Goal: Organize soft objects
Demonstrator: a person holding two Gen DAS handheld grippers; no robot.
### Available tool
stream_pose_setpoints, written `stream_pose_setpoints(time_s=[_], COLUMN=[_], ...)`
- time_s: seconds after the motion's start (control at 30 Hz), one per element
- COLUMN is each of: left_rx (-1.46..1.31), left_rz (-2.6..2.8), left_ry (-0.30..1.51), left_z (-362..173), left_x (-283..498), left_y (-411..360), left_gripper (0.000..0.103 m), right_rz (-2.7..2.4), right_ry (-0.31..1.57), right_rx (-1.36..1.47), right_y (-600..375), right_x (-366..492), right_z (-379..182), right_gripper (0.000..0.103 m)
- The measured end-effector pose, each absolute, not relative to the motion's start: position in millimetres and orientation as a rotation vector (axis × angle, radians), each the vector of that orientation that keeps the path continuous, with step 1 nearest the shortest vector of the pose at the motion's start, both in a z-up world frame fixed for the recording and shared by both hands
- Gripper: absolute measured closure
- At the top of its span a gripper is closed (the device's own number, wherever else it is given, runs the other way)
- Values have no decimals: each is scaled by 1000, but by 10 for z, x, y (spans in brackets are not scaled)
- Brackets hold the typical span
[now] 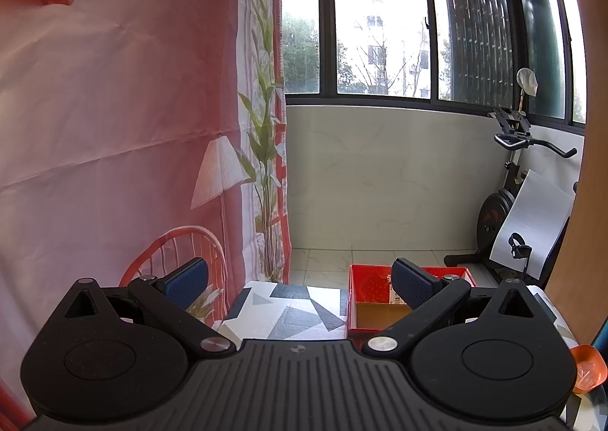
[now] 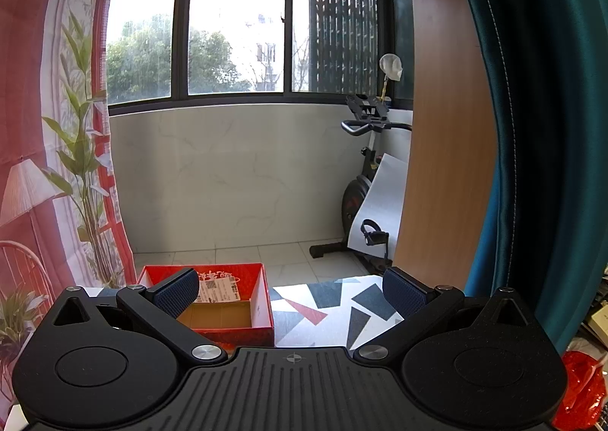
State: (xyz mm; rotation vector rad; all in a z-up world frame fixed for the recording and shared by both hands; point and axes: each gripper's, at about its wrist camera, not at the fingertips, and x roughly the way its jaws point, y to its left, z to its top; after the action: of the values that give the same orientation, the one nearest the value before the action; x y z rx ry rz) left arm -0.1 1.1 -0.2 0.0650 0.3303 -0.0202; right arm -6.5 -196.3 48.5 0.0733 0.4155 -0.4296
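Both my left claw [image 1: 300, 288] and right claw [image 2: 290, 292] gape, holding nothing, above the red box [image 2: 262, 311]. I see no soft objects, perhaps below frame; reaching blind could knock the box off the worktop [image 2: 334, 309].

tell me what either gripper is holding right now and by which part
Nothing is held. The left gripper and the right gripper both stand wide open with bare pads, above the patterned tablecloth near the red box.

Illegible printed label [image 2: 219, 290] (barcode-like marks) inside red box [image 2: 262, 311]
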Motion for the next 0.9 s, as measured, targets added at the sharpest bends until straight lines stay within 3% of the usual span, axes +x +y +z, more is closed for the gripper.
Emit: stream_pose_setpoints(time_s=[0.9], left_rx=[68], left_rz=[-18], left_ry=[334], left_z=[-15], left_x=[14], left_y=[3], left_gripper=[0], right_rz=[-431], right_ry=[420], right_rx=[75], right_y=[-1979], right_x=[-52], right_z=[473], right_gripper=[0])
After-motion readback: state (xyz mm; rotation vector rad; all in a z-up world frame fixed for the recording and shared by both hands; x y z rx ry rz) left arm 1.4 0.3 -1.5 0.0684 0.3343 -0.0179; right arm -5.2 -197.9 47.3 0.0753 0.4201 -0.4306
